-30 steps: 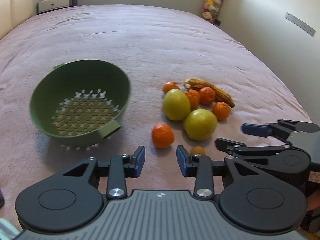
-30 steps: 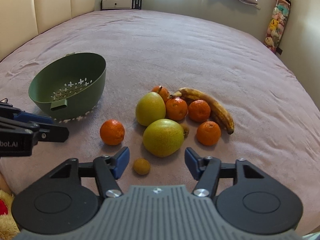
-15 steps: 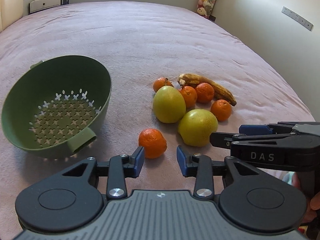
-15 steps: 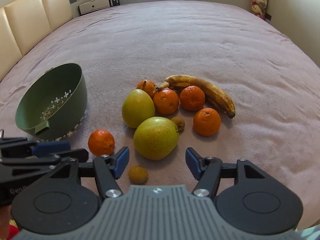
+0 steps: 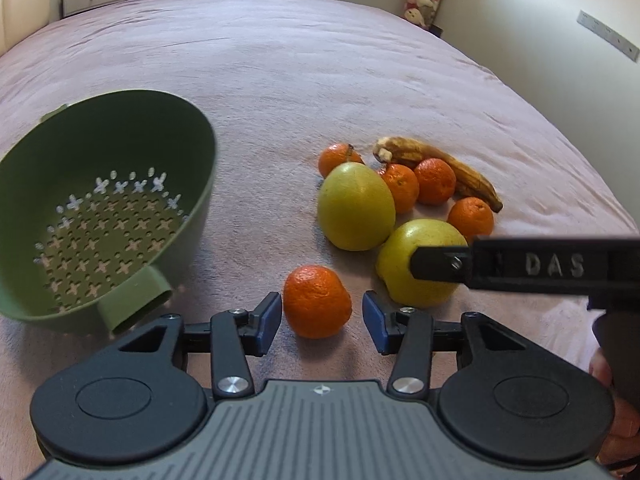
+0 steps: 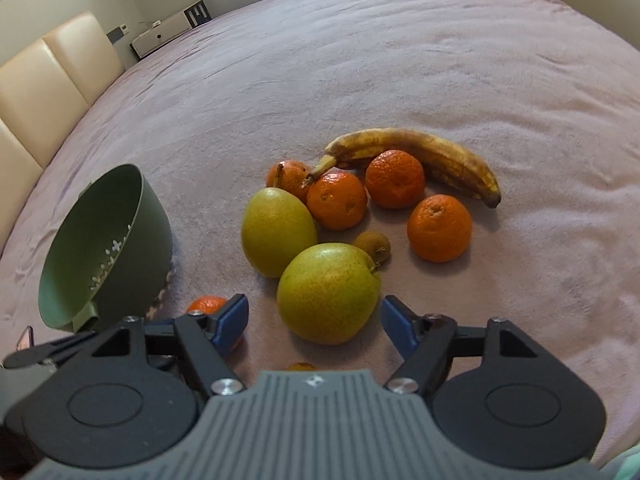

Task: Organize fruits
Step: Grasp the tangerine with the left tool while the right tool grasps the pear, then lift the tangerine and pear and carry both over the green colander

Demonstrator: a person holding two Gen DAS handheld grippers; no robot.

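Now both claws tilted downward, opening: left claw (image 5: 322,320) around tangerine (image 5: 317,301), right claw (image 6: 314,318) around pear (image 6: 328,292), untouched.

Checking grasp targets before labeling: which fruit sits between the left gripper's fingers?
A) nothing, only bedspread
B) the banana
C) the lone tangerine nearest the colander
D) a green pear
C: in the left wrist view the lone tangerine sits between the left gripper fingers, whose jaws are opening with gaps either side, not yet gripped.

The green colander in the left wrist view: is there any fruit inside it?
No, the green colander shows only its perforated bottom, and the tangerine lies outside it on the bed cover.
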